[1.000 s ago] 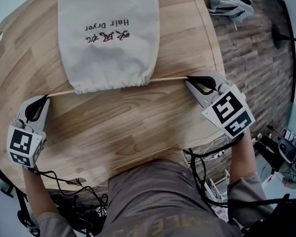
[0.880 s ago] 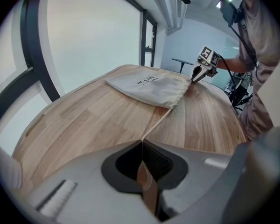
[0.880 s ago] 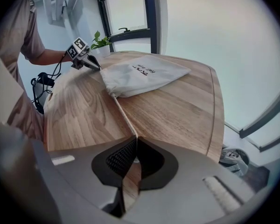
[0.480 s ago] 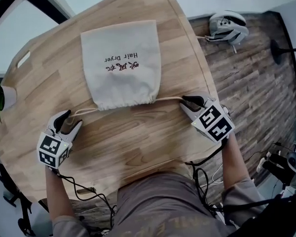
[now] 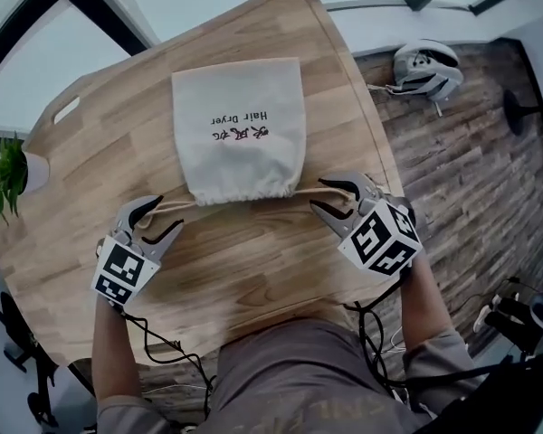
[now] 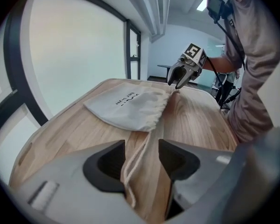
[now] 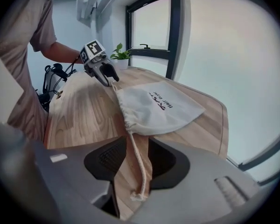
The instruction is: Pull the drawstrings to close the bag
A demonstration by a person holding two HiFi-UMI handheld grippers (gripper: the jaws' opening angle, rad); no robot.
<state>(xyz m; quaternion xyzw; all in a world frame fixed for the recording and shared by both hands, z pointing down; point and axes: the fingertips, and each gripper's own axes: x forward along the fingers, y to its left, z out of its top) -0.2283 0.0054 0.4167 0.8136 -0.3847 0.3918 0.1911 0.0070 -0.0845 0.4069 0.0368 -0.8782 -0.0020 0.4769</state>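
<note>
Head view: the bag (image 5: 240,129) lies flat on the table (image 5: 253,269), its gathered mouth toward me and its print upside down from here. My left gripper (image 5: 166,213) sits just off the bag's near left corner, my right gripper (image 5: 322,197) just off its near right corner. Both point in at the mouth. A cord comes out of each side of the mouth: the left cord (image 5: 176,206) runs to the left gripper, the right cord (image 5: 312,191) to the right one. Both cords look slack. A plant (image 5: 9,174) stands well left of the bag, at the table's edge.

Left gripper view: my jaws stand apart. The left cord lies loose on the wood between them and leads up to the bag's puckered mouth. I see no pad pressing on it. The right gripper hangs beyond the bag's far side, with its jaws spread.

Right gripper view: these jaws have just been opening and now stand wide. The right cord runs from the bag's mouth down between them, and its knotted end rests on the table, free of both pads. Past the bag I see the left gripper, also gaping, with the plant behind it.
</note>
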